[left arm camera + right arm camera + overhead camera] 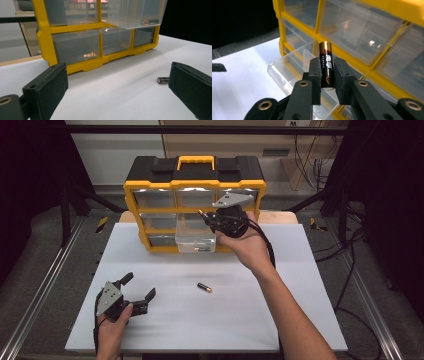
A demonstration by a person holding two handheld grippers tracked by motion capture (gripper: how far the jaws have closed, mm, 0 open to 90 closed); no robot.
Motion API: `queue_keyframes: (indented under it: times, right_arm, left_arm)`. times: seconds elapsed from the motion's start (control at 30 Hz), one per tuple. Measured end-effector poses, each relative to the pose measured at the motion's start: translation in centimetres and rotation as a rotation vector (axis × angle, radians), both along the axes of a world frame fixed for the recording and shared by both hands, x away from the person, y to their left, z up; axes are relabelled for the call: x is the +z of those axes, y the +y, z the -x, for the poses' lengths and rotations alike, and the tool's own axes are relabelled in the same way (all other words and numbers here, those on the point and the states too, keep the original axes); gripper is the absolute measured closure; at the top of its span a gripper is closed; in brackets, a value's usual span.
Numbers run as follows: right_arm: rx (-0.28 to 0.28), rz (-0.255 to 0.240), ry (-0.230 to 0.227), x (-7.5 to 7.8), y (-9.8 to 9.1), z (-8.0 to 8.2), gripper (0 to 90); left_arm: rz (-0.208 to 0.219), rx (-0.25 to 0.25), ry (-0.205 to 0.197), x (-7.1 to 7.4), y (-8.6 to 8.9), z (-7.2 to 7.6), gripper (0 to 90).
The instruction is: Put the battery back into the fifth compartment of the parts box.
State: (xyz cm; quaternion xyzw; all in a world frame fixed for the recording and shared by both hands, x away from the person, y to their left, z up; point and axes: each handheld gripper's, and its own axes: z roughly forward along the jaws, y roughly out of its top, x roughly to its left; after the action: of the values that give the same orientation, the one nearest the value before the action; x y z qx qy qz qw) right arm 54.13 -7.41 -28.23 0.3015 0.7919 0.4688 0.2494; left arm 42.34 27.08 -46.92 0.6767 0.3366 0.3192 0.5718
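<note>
A yellow and black drawer cabinet stands at the back of the white table. Its clear middle drawer is pulled out and holds one battery, also seen as the battery in the drawer. My right gripper hovers above that drawer, shut on a black and gold battery that stands between its jaws. Another battery lies loose on the table, the battery near the right jaw in the left gripper view. My left gripper rests open at the front left.
The cabinet's other clear drawers are shut. Metal rails run along both sides of the table, and cables trail on the floor at the right. A wooden board sits under the cabinet's rear.
</note>
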Motion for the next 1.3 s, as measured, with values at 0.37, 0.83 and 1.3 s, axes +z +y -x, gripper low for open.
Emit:
queue_keyframes:
  times: [0.37,0.83,1.3]
  right_arm:
    - [0.021,0.047,0.017,-0.6,0.8,-0.4,77.0]
    - [0.005,-0.003,0.052,-1.4,1.1,-0.7,44.7]
    - [-0.061,-0.036,0.110,-4.7,-1.7,3.3,10.2]
  left_arm:
    - [-0.005,0.001,0.001,0.0,0.0,0.0,2.6]
    - [-0.011,-0.006,0.000,0.0,-0.2,0.0,2.6]
    - [-0.013,-0.003,0.001,0.0,-0.2,0.0,2.6]
